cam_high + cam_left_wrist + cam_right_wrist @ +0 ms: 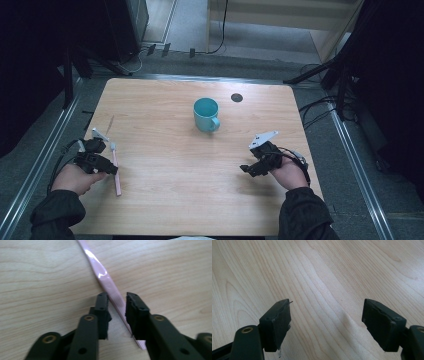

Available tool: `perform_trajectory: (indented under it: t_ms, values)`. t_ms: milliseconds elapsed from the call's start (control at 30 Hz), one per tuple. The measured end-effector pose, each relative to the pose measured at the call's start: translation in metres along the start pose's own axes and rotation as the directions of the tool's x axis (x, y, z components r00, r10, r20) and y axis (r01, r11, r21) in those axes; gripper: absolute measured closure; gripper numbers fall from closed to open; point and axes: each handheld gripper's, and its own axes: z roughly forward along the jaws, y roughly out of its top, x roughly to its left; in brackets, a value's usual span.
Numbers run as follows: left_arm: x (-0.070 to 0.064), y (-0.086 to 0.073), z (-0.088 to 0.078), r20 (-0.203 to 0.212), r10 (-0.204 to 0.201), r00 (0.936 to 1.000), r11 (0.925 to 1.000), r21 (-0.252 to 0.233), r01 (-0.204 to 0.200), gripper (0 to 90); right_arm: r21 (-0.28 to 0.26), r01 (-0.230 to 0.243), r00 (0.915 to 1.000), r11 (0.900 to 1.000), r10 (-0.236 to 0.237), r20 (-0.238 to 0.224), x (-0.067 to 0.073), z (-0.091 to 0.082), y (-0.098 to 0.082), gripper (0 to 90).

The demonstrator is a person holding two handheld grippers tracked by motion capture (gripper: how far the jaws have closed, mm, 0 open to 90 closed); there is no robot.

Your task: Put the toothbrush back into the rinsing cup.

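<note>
A pale wooden table (175,170) is sitting on a grey floor between dark stands, with a teal mug (206,114) standing upright near its middle, toward the far side. You are working at the near left edge, where a pink toothbrush (116,170) is lying flat on the wood, its white bristled head pointing away from you. Your left gripper (117,305) is coming down over the handle: the jaws are standing narrowly apart, one on each side of the pink handle, and I cannot tell whether they are touching it yet. So the pick-up is only beginning, as I judge it; the toothbrush is not yet lifted, and it is lying well apart from the mug. Your right gripper (327,315) is hovering low over bare wood at the near right, its jaws spread wide and holding nothing.
</note>
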Motion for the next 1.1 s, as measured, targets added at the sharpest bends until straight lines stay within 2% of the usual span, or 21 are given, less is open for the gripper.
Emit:
perform_trajectory:
  t_ms: [100, 167, 200, 267, 400, 533, 567, 767, 833, 867, 967, 1100]
  values:
    - [0.0, 0.002, 0.003, 0.001, -0.033, 0.9995, 0.9994, -0.005, 0.033, 64.7, 0.002, 0.006, 1.0, 1.0, -0.006, 0.0, 0.0, 0.001, 0.0, 23.1]
    - [-0.001, 0.003, 0.003, -0.002, -0.032, 0.9995, 0.9995, -0.005, 0.032, 64.0, 0.001, 0.006, 1.0, 1.0, -0.006, 0.001, 0.0, 0.001, 0.0, 23.1]
    - [-0.002, 0.004, 0.004, -0.014, -0.051, 0.9986, 0.9986, -0.012, 0.051, 63.8, 0.003, 0.005, 1.0, 1.0, -0.005, 0.001, 0.0, 0.001, 0.0, 23.1]
    - [-0.001, 0.005, 0.005, -0.028, -0.051, 0.9983, 0.9987, -0.009, 0.051, 63.6, 0.004, 0.004, 1.0, 1.0, -0.004, 0.002, 0.0, 0.0, 0.0, 23.0]
    - [-0.002, 0.007, 0.007, -0.027, -0.062, 0.9977, 0.998, -0.01, 0.062, 63.4, 0.007, 0.006, 1.0, 1.0, -0.006, 0.002, 0.0, 0.001, 0.0, 23.1]
    - [-0.005, 0.01, 0.011, -0.049, -0.05, 0.9975, 0.9987, 0.003, 0.051, 63.4, 0.011, 0.005, 1.0, 1.0, -0.005, 0.002, 0.001, 0.001, 0.0, 23.1]
    - [-0.006, 0.01, 0.012, -0.055, -0.059, 0.9967, 0.9982, 0.002, 0.059, 63.4, 0.011, 0.007, 1.0, 1.0, -0.007, 0.003, 0.001, 0.001, 0.0, 23.1]
    - [-0.005, 0.012, 0.012, -0.057, -0.047, 0.9973, 0.9989, 0.005, 0.048, 65.1, 0.014, 0.005, 1.0, 1.0, -0.005, 0.007, 0.0, 0.001, -0.001, 23.1]
    - [-0.008, 0.012, 0.012, -0.077, -0.03, 0.9966, 0.9994, 0.014, 0.031, 65.9, 0.015, 0.003, 1.0, 1.0, -0.003, 0.007, 0.0, 0.001, -0.001, 23.1]
    - [-0.008, 0.012, 0.012, -0.077, -0.03, 0.9966, 0.9994, 0.014, 0.031, 66.9, 0.016, 0.004, 1.0, 1.0, -0.004, 0.009, 0.0, 0.001, -0.002, 23.1]
    - [-0.01, 0.012, 0.012, -0.111, 0.0, 0.9938, 0.9997, 0.026, 0.003, 69.8, 0.017, 0.003, 1.0, 1.0, -0.004, 0.009, 0.001, 0.001, -0.002, 23.1]
    - [-0.008, 0.012, 0.012, -0.113, 0.005, 0.9936, 0.9997, 0.024, -0.002, 75.9, 0.021, 0.004, 0.9999, 1.0, -0.005, 0.012, 0.001, 0.001, -0.002, 23.0]
